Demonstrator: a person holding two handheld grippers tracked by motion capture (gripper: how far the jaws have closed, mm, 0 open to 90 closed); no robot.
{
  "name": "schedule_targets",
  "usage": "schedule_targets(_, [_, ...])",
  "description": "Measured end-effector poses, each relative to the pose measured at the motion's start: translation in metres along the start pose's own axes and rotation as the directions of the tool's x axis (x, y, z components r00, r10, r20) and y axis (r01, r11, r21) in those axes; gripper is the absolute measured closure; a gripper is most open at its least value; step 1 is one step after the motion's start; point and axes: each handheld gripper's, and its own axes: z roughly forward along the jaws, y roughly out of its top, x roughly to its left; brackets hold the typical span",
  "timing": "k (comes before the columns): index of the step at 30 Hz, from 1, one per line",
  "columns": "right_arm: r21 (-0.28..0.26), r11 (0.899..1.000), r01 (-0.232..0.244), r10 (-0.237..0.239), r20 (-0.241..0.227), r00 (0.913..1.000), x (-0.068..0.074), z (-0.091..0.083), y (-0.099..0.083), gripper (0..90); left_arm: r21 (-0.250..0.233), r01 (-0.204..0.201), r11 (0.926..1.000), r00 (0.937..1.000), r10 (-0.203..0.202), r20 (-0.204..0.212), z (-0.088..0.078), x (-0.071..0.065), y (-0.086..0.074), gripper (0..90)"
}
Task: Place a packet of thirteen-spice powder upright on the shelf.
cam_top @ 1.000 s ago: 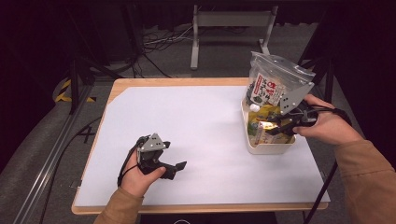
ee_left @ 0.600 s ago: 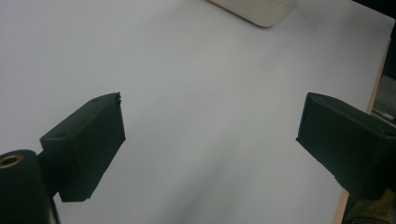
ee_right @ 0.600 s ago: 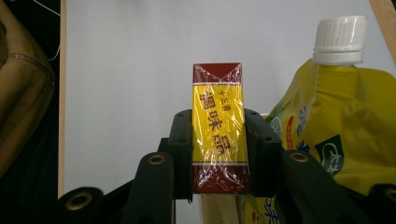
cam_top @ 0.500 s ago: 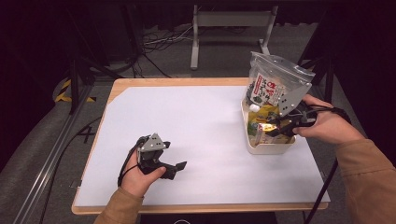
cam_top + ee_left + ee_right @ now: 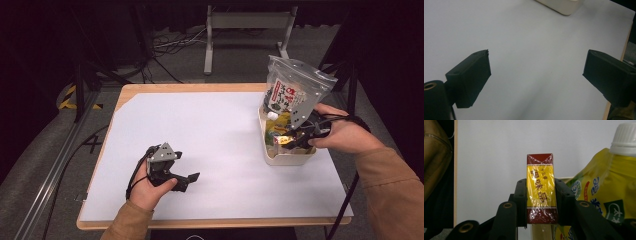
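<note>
My right gripper point(image 5: 540, 192) is shut on a small yellow and dark-red box point(image 5: 540, 187) wrapped in clear film, both pads pressing its long sides. In the high view this right gripper point(image 5: 295, 136) holds the box point(image 5: 282, 139) just over the cream basket point(image 5: 285, 159) at the table's right. A yellow pouch with a white cap point(image 5: 609, 185) stands beside the box, and a tall clear bag with a red label point(image 5: 291, 95) rises from the basket's far end. My left gripper point(image 5: 189, 180) rests open near the table's front left, its jaws wide apart over bare white surface point(image 5: 536, 62).
The white sheet point(image 5: 210, 145) covers the wooden table point(image 5: 195, 88). The basket's corner point(image 5: 564, 5) shows far off in the left gripper view. Cables and a metal stand point(image 5: 245, 25) lie on the dark floor beyond the table.
</note>
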Motion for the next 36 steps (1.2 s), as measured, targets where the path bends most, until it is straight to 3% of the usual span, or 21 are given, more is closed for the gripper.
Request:
schedule_targets(13, [0.039, 0.999, -0.017, 0.016, 0.036, 0.9992, 0.0, 0.017, -0.006, 67.2, -0.008, 0.01, 0.9999, 0.9999, -0.01, -0.004, -0.001, 0.002, -0.001, 7.7])
schedule_targets(19, [0.111, 0.994, -0.015, 0.009, 0.059, 0.9982, 0.005, 0.023, -0.009, 65.8, -0.004, 0.009, 1.0, 1.0, -0.009, -0.002, 0.0, 0.001, -0.001, 7.5])
schedule_targets(25, [0.132, 0.991, -0.016, 0.005, 0.083, 0.9965, 0.006, 0.023, -0.011, 60.5, -0.003, 0.008, 1.0, 1.0, -0.008, -0.002, 0.0, 0.002, -0.001, 7.4])
schedule_targets(27, [0.12, 0.993, -0.015, 0.003, 0.098, 0.9952, 0.006, 0.022, -0.013, 55.2, -0.003, 0.009, 1.0, 1.0, -0.009, -0.001, 0.0, 0.002, -0.001, 7.3])
schedule_targets(33, [0.047, 0.999, 0.002, -0.008, 0.125, 0.9921, 0.009, 0.016, -0.015, 50.5, -0.005, 0.007, 1.0, 1.0, -0.007, -0.004, -0.001, 0.002, -0.002, 6.9])
schedule_targets(36, [-0.018, 1.0, -0.018, 0.021, 0.155, 0.9876, 0.016, 0.01, -0.016, 47.1, -0.002, 0.009, 1.0, 0.9999, -0.009, -0.011, -0.005, 0.002, -0.005, 6.7])
